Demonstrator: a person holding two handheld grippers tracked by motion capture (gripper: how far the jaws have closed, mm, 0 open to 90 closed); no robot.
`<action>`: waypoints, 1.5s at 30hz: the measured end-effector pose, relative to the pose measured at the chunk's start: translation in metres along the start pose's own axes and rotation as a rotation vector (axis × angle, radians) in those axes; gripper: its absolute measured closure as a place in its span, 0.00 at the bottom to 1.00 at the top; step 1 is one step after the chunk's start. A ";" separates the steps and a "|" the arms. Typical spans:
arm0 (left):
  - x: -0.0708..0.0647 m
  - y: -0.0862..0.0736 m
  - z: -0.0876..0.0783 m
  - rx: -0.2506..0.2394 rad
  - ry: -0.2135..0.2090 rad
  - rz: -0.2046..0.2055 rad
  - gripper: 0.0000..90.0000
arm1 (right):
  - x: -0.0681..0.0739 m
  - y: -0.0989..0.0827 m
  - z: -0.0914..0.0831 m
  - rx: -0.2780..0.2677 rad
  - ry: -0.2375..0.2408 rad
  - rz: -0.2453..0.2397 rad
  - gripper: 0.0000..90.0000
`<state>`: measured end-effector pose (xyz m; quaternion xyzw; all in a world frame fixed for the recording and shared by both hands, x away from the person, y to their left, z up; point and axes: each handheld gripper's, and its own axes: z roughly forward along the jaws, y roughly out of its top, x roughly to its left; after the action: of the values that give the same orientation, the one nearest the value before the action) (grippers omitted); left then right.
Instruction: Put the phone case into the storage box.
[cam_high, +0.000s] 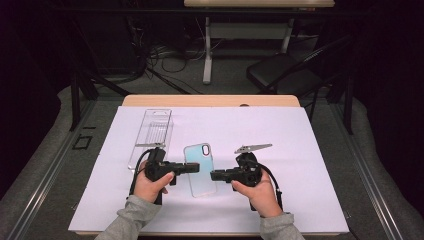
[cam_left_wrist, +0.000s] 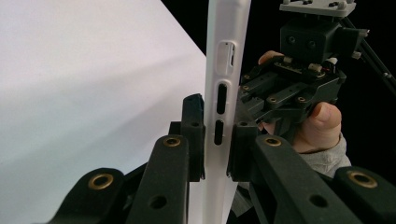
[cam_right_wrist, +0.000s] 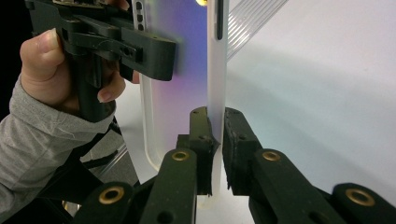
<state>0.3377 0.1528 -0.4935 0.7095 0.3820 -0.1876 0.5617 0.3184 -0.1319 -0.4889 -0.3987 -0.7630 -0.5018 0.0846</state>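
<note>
A translucent pale-blue phone case (cam_high: 201, 172) lies over the white sheet (cam_high: 280, 135) between my two hands. My left gripper (cam_high: 194, 167) is shut on its left side wall. In the left gripper view the pads (cam_left_wrist: 193, 135) clamp the white wall of the case (cam_left_wrist: 227, 56) just below the button slots. My right gripper (cam_high: 215, 175) is shut on the opposite wall. In the right gripper view both jaws pinch the thin edge of the case (cam_right_wrist: 217, 70), and the left gripper (cam_right_wrist: 119, 44) shows beyond it in a hand.
A clear plastic packaging shell (cam_high: 152, 131) lies on the sheet at the back left, also seen as ribbed plastic (cam_right_wrist: 254, 16). The wooden table edge (cam_high: 210, 100) runs behind. A black chair (cam_high: 280, 72) and a desk frame (cam_high: 207, 45) stand beyond.
</note>
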 end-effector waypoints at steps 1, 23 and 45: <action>0.000 0.000 0.000 -0.001 0.000 -0.001 0.90 | 0.000 0.000 0.000 0.002 -0.003 -0.001 0.93; 0.000 0.001 -0.001 -0.015 0.012 0.009 0.83 | 0.001 0.000 -0.001 0.000 -0.025 0.003 0.93; -0.001 0.003 -0.004 -0.021 0.050 0.028 0.69 | -0.007 0.000 -0.007 -0.025 -0.071 0.013 0.93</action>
<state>0.3390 0.1565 -0.4897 0.7132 0.3881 -0.1579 0.5619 0.3217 -0.1415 -0.4891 -0.4222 -0.7565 -0.4963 0.0559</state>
